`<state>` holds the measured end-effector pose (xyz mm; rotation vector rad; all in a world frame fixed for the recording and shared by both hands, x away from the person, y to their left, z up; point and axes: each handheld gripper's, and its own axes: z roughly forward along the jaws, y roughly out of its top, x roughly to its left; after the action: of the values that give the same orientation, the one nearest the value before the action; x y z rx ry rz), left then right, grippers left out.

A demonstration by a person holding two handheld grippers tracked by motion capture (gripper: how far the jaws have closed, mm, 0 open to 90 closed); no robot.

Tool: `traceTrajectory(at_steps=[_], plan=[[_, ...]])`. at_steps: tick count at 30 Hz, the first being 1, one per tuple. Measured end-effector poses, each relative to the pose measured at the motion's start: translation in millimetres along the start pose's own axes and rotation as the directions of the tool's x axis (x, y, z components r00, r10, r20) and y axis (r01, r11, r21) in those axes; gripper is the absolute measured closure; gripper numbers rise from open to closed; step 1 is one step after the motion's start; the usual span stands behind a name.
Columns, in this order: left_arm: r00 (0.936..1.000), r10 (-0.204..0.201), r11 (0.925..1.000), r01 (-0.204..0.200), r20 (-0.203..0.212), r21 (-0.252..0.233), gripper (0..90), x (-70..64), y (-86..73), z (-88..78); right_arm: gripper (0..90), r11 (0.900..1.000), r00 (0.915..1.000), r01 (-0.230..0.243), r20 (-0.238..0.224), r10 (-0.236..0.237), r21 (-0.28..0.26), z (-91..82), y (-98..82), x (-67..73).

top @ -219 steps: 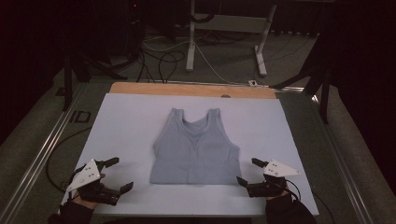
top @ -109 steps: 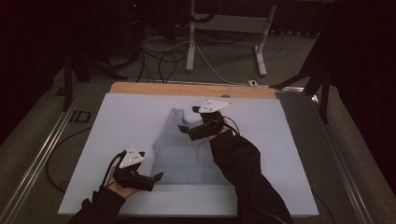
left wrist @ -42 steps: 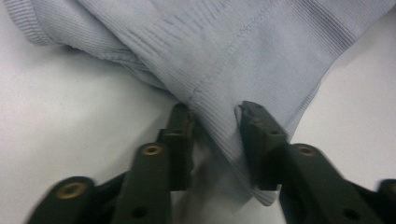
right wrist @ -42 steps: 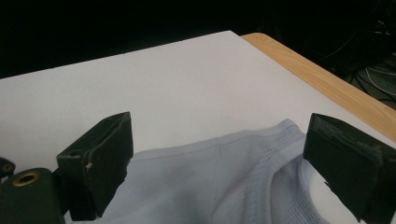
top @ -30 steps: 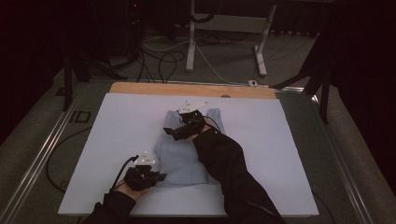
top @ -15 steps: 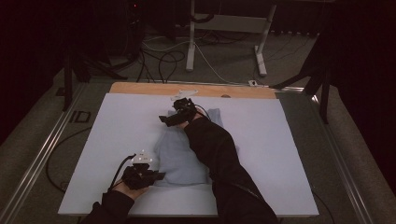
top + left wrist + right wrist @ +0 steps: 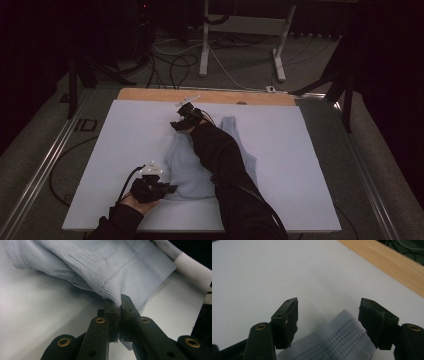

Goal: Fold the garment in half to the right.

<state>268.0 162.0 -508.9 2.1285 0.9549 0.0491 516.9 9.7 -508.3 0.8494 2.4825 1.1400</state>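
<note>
Top on white sheet over table; wood strip behind; floor cables beyond

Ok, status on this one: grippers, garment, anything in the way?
Left gripper shut on tank top hem corner. Right gripper open, jaws just closing around the shoulder strap, not pinching yet. Nothing in the way on white board.

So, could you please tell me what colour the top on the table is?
Pale blue-grey, ribbed knit top; clearest in the left gripper view.
</note>
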Motion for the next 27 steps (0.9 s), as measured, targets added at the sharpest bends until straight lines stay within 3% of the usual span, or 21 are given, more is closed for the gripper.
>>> traceTrajectory(at_steps=[5, 11, 14, 17, 19, 23, 27], plan=[[1.0, 0.0, 1.0, 0.0, 0.005, -0.001, 86.6, -0.1, 0.3, 0.2, 34.7, 0.999, 0.9995, -0.016, 0.027, 0.015, 0.035, 8.9, 0.9, -5.8], [1.0, 0.005, 1.0, -0.005, 0.005, 0.001, 86.6, -1.4, 0.7, 0.0, 42.1, 0.995, 0.9987, 0.03, 0.038, -0.034, 0.093, 15.6, 1.2, -7.5], [1.0, 0.005, 1.0, -0.005, 0.004, 0.003, 86.6, -1.5, 0.5, 0.1, 44.8, 0.995, 0.9991, 0.029, 0.03, -0.032, 0.101, 17.9, -1.7, -7.2], [1.0, 0.004, 1.0, -0.004, 0.005, 0.003, 86.6, -1.4, 0.4, 0.4, 52.4, 0.991, 0.9977, 0.05, 0.04, -0.055, 0.125, 20.4, -5.4, -5.3], [1.0, 0.003, 1.0, -0.003, 0.005, 0.005, 86.6, -1.5, 0.1, 0.8, 56.4, 0.992, 0.9986, 0.038, 0.032, -0.042, 0.123, 20.4, -6.2, -6.1], [1.0, -0.001, 1.0, 0.001, 0.004, 0.008, 86.6, -1.7, -0.3, 1.7, 74.7, 0.988, 0.9978, 0.061, 0.019, -0.064, 0.139, 19.9, -3.9, -4.5], [1.0, 0.001, 0.9999, -0.001, 0.004, 0.014, 86.6, -1.6, -0.8, 2.8, 83.1, 0.986, 0.9966, 0.079, 0.014, -0.082, 0.146, 20.0, -2.5, -3.0]])
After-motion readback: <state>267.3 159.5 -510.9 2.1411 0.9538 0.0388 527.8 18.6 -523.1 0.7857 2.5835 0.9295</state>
